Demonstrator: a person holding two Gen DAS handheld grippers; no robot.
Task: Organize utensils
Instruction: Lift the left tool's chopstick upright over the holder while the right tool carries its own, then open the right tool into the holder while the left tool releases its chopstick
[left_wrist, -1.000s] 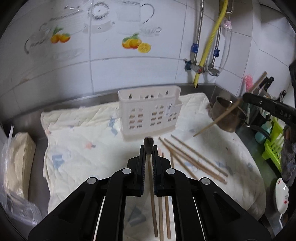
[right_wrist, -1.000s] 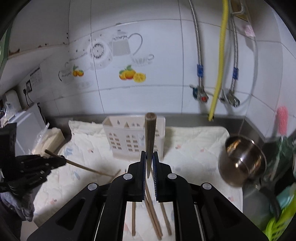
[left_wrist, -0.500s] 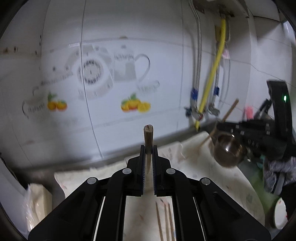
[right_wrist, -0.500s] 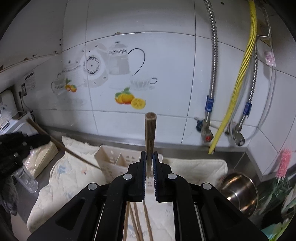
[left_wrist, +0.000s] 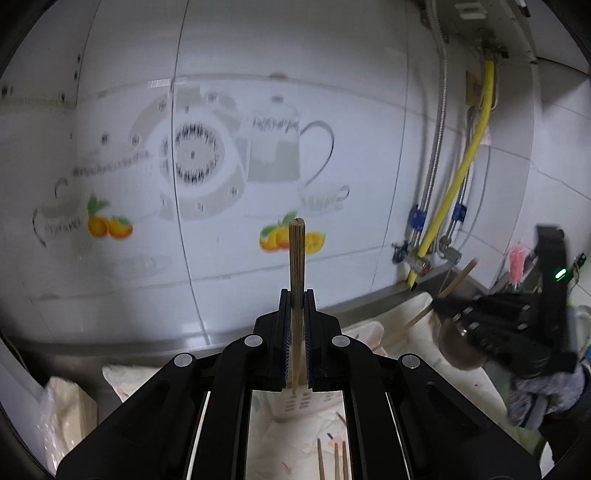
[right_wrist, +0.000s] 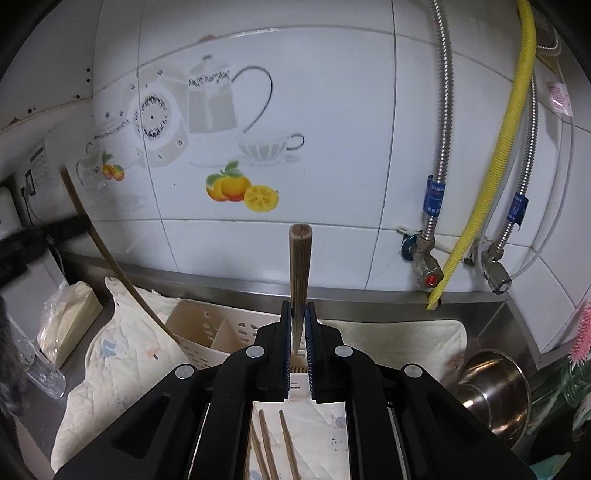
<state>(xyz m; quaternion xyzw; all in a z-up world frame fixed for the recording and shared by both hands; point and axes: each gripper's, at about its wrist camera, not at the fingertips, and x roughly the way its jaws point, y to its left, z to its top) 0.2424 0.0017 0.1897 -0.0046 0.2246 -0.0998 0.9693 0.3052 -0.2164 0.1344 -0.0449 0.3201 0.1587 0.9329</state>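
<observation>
White tiled wall (right_wrist: 332, 74) showing teapot and orange decals (right_wrist: 240, 188), yellow hose (right_wrist: 506, 147) hanging beside braided pipes, steel counter ledge (right_wrist: 369, 297) running below.

No legible text anywhere. Faint lettering on the teapot decal (right_wrist: 212, 79) of the wall tile, too blurred to make out. Print on the blue hose tags (right_wrist: 434, 194) and the pink label (right_wrist: 559, 98) too small to read.

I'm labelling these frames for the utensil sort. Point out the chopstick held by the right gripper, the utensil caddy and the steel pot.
chopstick (right_wrist: 299, 273): right wrist view, on its shaft above the gripper.
utensil caddy (right_wrist: 207, 325): right wrist view, on its perforated back wall.
steel pot (right_wrist: 495, 387): right wrist view, on its inner wall.
</observation>
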